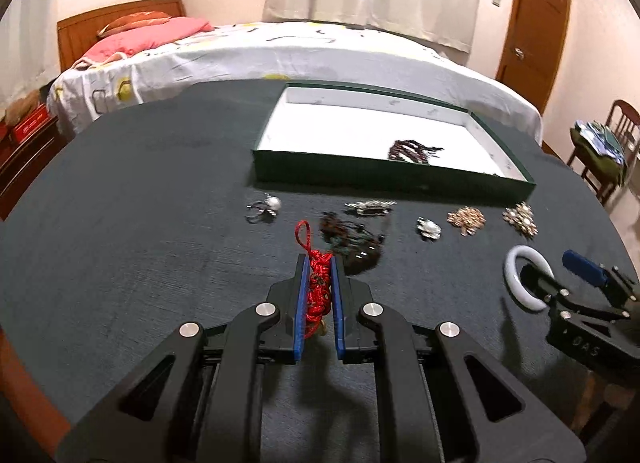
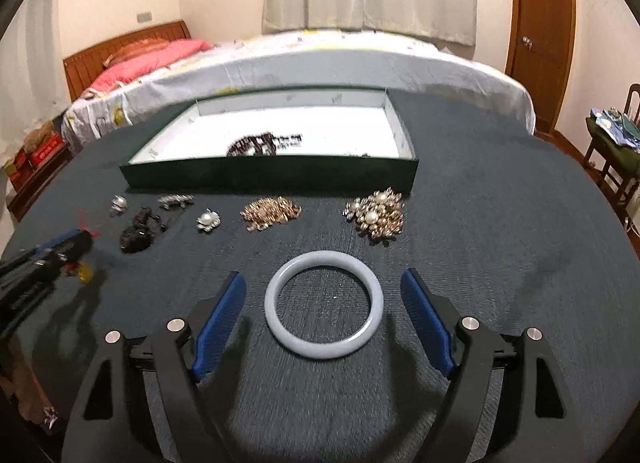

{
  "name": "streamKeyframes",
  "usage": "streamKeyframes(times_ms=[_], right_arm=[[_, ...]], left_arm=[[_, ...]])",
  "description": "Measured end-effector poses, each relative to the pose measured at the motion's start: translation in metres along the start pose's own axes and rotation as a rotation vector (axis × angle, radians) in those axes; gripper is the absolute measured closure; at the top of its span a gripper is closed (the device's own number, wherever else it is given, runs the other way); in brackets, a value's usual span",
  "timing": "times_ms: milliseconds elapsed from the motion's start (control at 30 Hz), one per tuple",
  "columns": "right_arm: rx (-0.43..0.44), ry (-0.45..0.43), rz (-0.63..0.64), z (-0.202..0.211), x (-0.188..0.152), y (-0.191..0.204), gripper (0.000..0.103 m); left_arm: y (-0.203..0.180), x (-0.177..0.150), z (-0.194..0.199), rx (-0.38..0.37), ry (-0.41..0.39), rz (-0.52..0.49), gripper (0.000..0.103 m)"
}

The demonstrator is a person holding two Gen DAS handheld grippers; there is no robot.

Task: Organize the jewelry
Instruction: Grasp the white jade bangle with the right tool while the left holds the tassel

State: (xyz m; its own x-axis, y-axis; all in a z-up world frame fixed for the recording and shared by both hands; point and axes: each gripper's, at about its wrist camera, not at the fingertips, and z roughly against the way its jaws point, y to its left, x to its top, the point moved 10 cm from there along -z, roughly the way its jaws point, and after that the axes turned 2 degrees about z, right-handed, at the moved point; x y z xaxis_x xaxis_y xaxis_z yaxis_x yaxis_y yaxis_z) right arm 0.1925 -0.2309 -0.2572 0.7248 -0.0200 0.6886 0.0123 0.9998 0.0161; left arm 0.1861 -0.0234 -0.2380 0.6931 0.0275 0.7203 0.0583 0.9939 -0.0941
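Left wrist: left gripper (image 1: 320,279) jaws clenched on red knotted charm (image 1: 318,291), lifted for green tray (image 1: 360,175). Right gripper (image 2: 323,299) jaws spread, straddling pale bangle (image 2: 324,305) on tabletop (image 2: 500,263), untouched.

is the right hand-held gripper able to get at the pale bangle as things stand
Probably yes. The right hand-held gripper is open, with the pale bangle lying flat on the dark cloth between its blue fingers, apparently untouched. Nothing lies between them; the brooches sit farther back.
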Motion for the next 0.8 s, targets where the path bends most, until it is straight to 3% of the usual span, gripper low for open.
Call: streamKeyframes(times_ms=[167, 333, 433, 800], right_arm=[[-0.016, 0.08, 0.014, -0.018, -0.008, 0.001, 0.024], [-0.001, 0.074, -0.006, -0.014, -0.011, -0.001, 0.024], [-0.011, 0.064, -0.01, -0.011, -0.012, -0.003, 0.034], [0.008, 0.018, -0.034, 0.002, -0.014, -0.002, 0.035]], left_arm=[[0.01, 0.002, -0.004, 0.009, 0.003, 0.028, 0.092], [0.011, 0.001, -0.006, 0.007, 0.013, 0.033, 0.092], [0.009, 0.0, -0.007, 0.006, 0.015, 0.028, 0.092], [0.003, 0.003, 0.0, 0.001, -0.001, 0.018, 0.092]])
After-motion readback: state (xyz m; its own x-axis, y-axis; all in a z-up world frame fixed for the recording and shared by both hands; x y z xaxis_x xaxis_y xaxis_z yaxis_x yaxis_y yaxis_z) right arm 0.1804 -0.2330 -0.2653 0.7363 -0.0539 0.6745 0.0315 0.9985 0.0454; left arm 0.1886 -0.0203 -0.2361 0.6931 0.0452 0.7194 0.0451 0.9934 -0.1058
